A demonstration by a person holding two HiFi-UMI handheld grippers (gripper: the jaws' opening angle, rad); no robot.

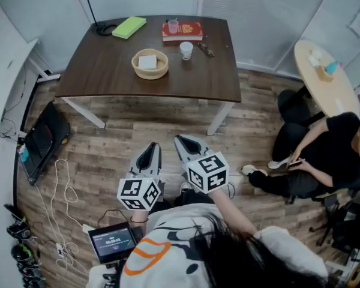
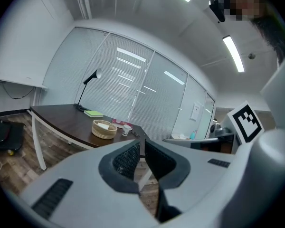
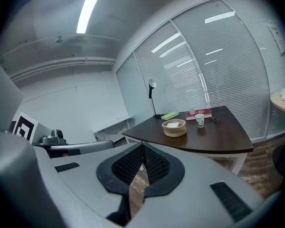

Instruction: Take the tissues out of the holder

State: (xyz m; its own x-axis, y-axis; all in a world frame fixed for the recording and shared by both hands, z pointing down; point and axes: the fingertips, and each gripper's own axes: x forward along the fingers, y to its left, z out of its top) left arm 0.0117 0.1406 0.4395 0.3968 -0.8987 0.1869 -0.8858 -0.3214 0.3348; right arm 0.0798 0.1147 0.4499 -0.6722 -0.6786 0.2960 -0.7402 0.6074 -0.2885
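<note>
Both the left hand-held gripper (image 1: 152, 147) and the right hand-held gripper (image 1: 181, 140) are held clenched, empty, side by side, with the desk (image 1: 96, 65) well ahead.

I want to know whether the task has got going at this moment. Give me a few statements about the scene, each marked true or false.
1. The tissues lie in the round holder on the table. True.
2. The right gripper is shut on a tissue. False: it is shut on nothing, well short of the table.
3. In the head view, the paper cup stands right of the holder. True.
4. The green notebook lies on the red book. False: they lie apart; a small pink cup stands on the book.
5. The left gripper is wide open. False: its jaws are together, empty.
</note>
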